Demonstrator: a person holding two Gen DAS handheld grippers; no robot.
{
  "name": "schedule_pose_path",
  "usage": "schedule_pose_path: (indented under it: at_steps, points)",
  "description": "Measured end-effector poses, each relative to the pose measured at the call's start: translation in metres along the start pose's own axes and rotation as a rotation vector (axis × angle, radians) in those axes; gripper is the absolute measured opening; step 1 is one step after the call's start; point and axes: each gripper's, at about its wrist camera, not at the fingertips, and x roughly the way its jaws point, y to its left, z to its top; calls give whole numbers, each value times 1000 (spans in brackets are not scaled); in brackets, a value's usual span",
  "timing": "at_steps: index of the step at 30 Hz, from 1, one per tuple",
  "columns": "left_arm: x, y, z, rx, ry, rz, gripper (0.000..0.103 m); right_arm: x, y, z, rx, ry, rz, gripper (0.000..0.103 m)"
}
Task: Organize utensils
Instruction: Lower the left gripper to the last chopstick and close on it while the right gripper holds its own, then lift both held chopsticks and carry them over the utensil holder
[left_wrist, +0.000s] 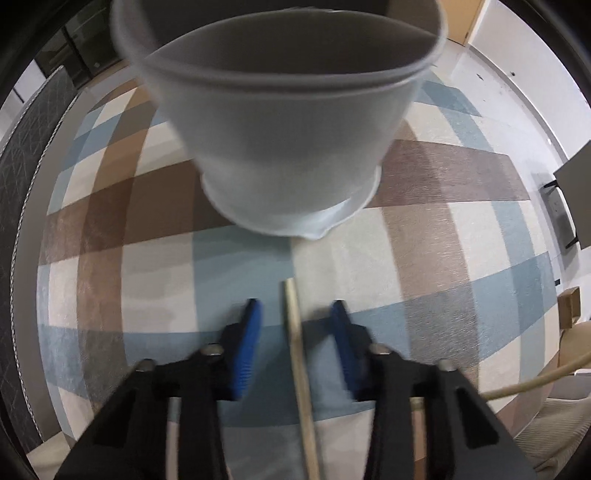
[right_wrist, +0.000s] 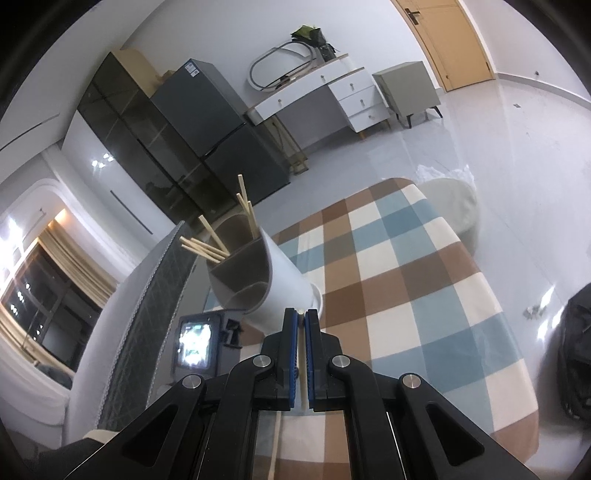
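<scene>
1. The left hand-held gripper (left_wrist: 295, 314) points steeply down at the checked cloth (left_wrist: 424, 240); its blue pads (left_wrist: 247, 354) stand apart, with clear gaps on both sides of a pale wooden chopstick (left_wrist: 297, 354) that runs lengthwise between them; neither pad touches it.
2. Just beyond that chopstick's tip stands the utensil holder (left_wrist: 288, 147), a pale round tub on the cloth, blurred in the left wrist view; its rim fills the top of the picture.
3. The right hand-held gripper (right_wrist: 301, 317) is clamped on a second chopstick (right_wrist: 302, 384); the pads are nearly together, with the thin pale stick pressed between them and its lower end showing below the jaws.
4. Straight ahead of the right fingertips the utensil holder (right_wrist: 280, 280) shows its grey curved dividers; several chopsticks (right_wrist: 212, 243) lean out of the compartment farthest from the gripper.
5. The holder sits at the near-left part of the checked cloth (right_wrist: 406, 288), which covers the tabletop; left of the holder lies a dark quilted edge (right_wrist: 155, 314).
6. Well behind the holder stand a dark cabinet (right_wrist: 147, 147), a white dresser (right_wrist: 332, 96) and a wooden door (right_wrist: 454, 40).
</scene>
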Motion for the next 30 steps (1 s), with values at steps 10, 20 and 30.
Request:
schedule_pose_path:
  at_steps: [10, 20, 30]
  points:
    - [-24, -7, -9, 4, -71, -38, 1, -3, -2, -1, 8, 1, -20, 3]
    - [-97, 17, -38, -25, -289, -97, 1, -1, 11, -10, -56, -11, -31, 3]
    - [-131, 22, -33, -49, -416, -157, 1, -3, 36, -23, -150, -32, -51, 3]
